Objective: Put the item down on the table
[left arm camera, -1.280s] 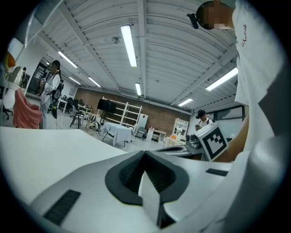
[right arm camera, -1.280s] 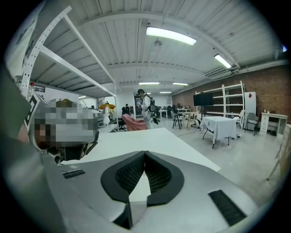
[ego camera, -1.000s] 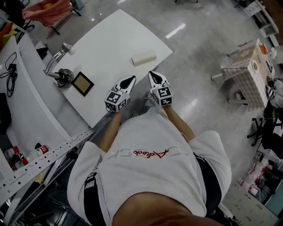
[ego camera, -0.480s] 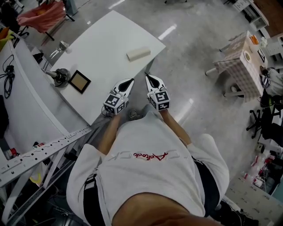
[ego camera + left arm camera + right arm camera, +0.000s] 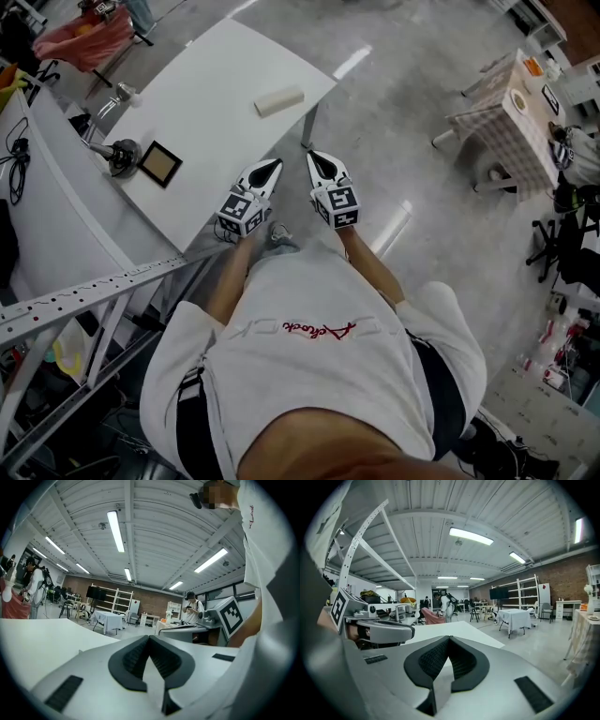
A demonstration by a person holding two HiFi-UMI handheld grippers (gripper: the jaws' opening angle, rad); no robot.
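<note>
The item, a cream rectangular block (image 5: 279, 100), lies flat on the white table (image 5: 206, 103) near its far right corner. Neither gripper touches it. My left gripper (image 5: 270, 170) hangs at the table's near edge, short of the block, jaws closed together and empty. Beside it, my right gripper (image 5: 317, 161) is over the floor just off the table's corner, also shut and empty. The left gripper view shows the left gripper's (image 5: 149, 639) dark pads meeting at the tip, with the tabletop (image 5: 37, 644) at the left. The right gripper's (image 5: 449, 641) pads meet the same way in the right gripper view.
A metal desk lamp (image 5: 114, 150) and a small framed square (image 5: 159, 163) sit at the table's left end. A second white desk (image 5: 37, 216) and a perforated metal rail (image 5: 84, 300) run along the left. A checkered table (image 5: 506, 112) stands far right across the grey floor.
Both grippers have drawn back from the table, which with its block has slid up and left in the head view. The jaws stayed shut.
</note>
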